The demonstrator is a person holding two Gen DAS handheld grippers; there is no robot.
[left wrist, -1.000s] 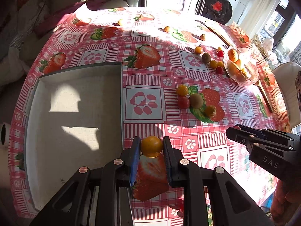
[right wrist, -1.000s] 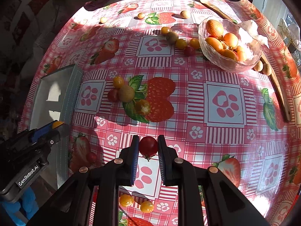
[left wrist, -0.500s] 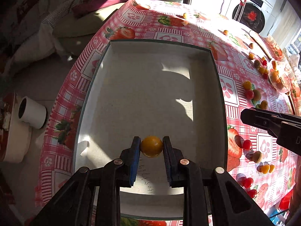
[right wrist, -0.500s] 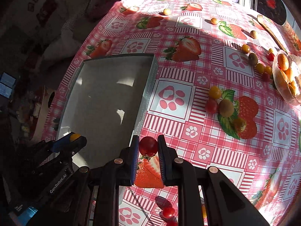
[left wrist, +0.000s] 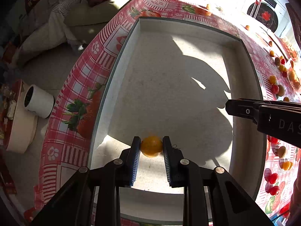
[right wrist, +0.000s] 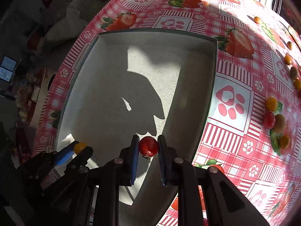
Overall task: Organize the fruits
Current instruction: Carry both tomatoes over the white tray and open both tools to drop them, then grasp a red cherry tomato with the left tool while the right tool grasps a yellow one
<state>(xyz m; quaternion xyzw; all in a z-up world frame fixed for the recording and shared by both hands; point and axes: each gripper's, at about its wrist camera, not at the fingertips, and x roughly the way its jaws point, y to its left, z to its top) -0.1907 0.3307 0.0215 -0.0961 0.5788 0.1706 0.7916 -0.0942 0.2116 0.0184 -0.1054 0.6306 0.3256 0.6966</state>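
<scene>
My left gripper (left wrist: 151, 146) is shut on a yellow cherry tomato (left wrist: 151, 146) and holds it above the near part of the white tray (left wrist: 169, 75). My right gripper (right wrist: 148, 146) is shut on a red cherry tomato (right wrist: 148, 146) above the tray's (right wrist: 112, 79) near right part. The right gripper also shows at the right of the left wrist view (left wrist: 263, 111). The left gripper with its yellow tomato (right wrist: 80, 147) shows at the lower left of the right wrist view. The tray floor holds no fruit.
Loose red, yellow and brown fruits (right wrist: 274, 118) lie on the strawberry-print tablecloth (right wrist: 235, 101) right of the tray, with more further back (left wrist: 278, 66) and near the front (left wrist: 274, 179). A white cup (left wrist: 37, 103) stands below the table's left edge.
Both grippers have moved left from above the tablecloth to above the tray, each still holding its tomato. The tray now fills both views.
</scene>
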